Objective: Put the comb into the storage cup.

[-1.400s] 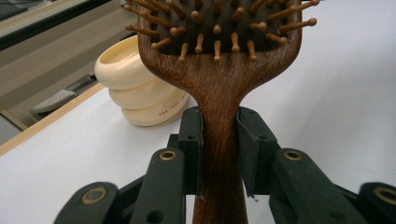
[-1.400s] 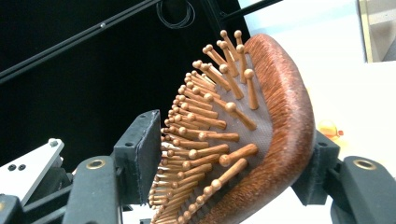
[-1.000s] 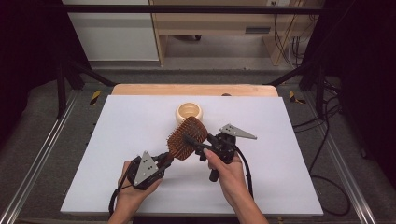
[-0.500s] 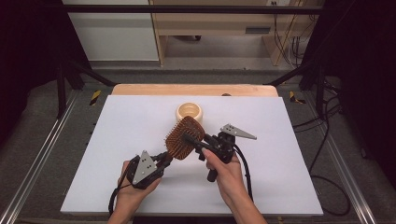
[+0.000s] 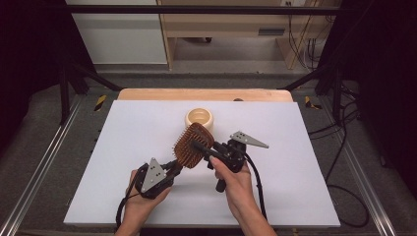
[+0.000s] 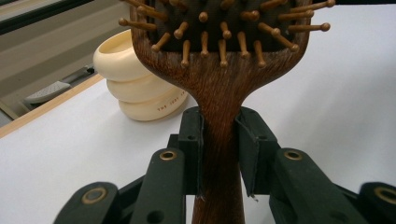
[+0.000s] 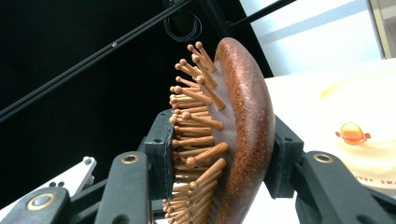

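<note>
Wooden hairbrush (image 5: 193, 145) was held up off the white counter (image 5: 123, 147), near the middle, between the two grippers. Left gripper (image 5: 169, 168) had its fingers (image 6: 191, 140) clamped on the brush handle, one pad on each side, seen close in the left gripper view. Brush head pointed away from the person, pins facing up and toward the camera in the high view. Right gripper (image 5: 199, 145) came in from the right at the brush head; its fingers (image 7: 161, 149) sat either side of the head, one against the pin tips, the other against the rounded wooden back. Those fingers had just been closing, with the head between them; both pads looked in contact in the right gripper view. Cream bowl-like container (image 5: 200, 118) stood on the counter just behind the brush, toward the far edge, not touching it. Left hand (image 5: 142, 196) and right hand (image 5: 236, 187) came in from the near edge, low over the counter.
</note>
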A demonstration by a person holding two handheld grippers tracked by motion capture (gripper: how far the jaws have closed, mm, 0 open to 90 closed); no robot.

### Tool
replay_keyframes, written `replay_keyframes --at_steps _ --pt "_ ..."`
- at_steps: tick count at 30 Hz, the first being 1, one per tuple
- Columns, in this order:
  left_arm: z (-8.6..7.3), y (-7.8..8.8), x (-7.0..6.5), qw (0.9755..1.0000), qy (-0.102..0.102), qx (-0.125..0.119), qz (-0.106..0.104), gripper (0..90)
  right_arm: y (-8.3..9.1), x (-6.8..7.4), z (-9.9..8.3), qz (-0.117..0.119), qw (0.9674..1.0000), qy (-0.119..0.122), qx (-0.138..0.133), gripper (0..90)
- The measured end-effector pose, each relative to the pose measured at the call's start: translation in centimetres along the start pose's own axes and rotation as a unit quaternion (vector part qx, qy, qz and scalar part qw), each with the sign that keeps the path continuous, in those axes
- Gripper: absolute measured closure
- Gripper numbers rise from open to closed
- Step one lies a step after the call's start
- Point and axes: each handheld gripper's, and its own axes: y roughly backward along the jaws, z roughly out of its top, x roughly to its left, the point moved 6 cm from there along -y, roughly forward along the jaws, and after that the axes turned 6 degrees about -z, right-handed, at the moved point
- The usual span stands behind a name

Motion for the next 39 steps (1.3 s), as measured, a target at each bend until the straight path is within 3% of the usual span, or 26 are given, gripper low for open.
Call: replay_keyframes --at_steps 17,20,28,34,38,39 --pt "0.3 0.1 0.1 0.9997 0.010 -0.019 0.011 71.4 -0.1 0.3 0.6 0.001 1.0000 -0.007 -0.001 54.1" --pt "0.3 0.2 0.1 0.9994 0.023 -0.023 0.013 70.4 -0.1 0.4 0.6 0.001 1.0000 -0.005 -0.001 54.0" --pt "0.2 0.4 0.7 0.9978 0.045 -0.045 0.021 54.9 0.0 0.0 1.7 -0.010 0.9999 0.002 -0.011 53.8" --pt "0.0 0.2 1.7 0.9939 0.068 -0.060 0.063 29.9 0.4 -0.7 3.3 -0.025 0.9994 0.009 -0.023 53.7" --pt "-0.3 0.0 2.1 0.9923 0.084 -0.058 0.070 14.6 0.7 -1.2 4.2 -0.036 0.9989 0.014 -0.027 53.6" --pt "-0.4 0.0 2.2 0.9917 0.090 -0.057 0.072 14.6 0.7 -1.2 4.2 -0.036 0.9989 0.014 -0.027 53.6"
